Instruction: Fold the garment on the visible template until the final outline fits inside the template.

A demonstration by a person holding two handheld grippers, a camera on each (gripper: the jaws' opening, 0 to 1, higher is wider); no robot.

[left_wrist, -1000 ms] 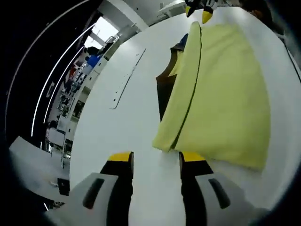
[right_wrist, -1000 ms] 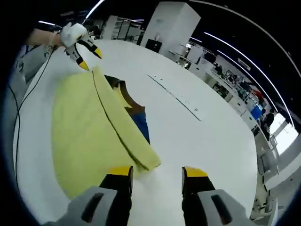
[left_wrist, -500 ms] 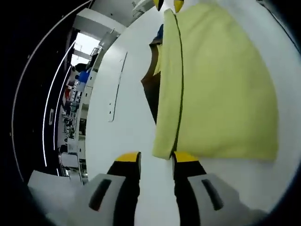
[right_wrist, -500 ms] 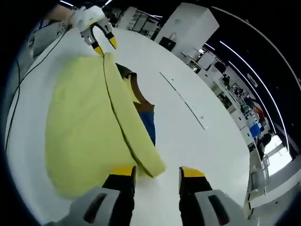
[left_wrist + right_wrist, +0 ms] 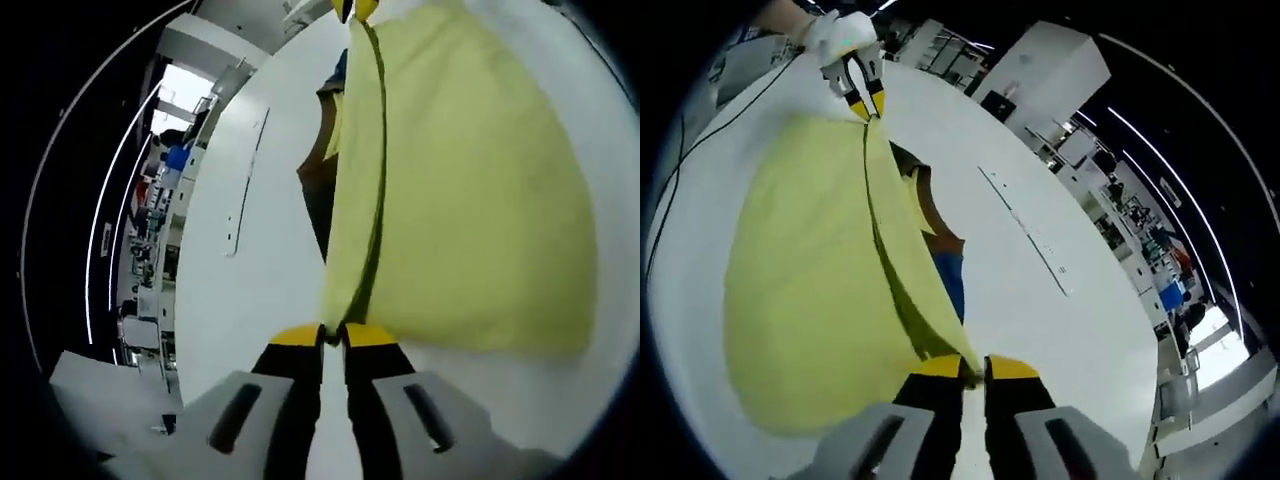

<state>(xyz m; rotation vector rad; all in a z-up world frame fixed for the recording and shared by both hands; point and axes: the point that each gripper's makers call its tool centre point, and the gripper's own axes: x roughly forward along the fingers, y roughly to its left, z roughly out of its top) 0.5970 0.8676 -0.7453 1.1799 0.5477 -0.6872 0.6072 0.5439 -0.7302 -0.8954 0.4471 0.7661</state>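
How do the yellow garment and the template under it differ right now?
The yellow garment is one plain colour; the template shows brown and blue patches. The garment has a raised folded edge pinched at each end by the left claw and right claw; the template lies flat, mostly covered, peeking out beside that fold. Both sit on the white table.

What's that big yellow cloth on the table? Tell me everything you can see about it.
The yellow garment is soft, plain, matte fabric lying mostly flat on the white table. One long edge is folded over on itself, making a raised strip with a dark seam line. A brown and blue template peeks out beside that fold. The right gripper pinches the fold's near corner, and the left gripper pinches the opposite end, both shut on the cloth.
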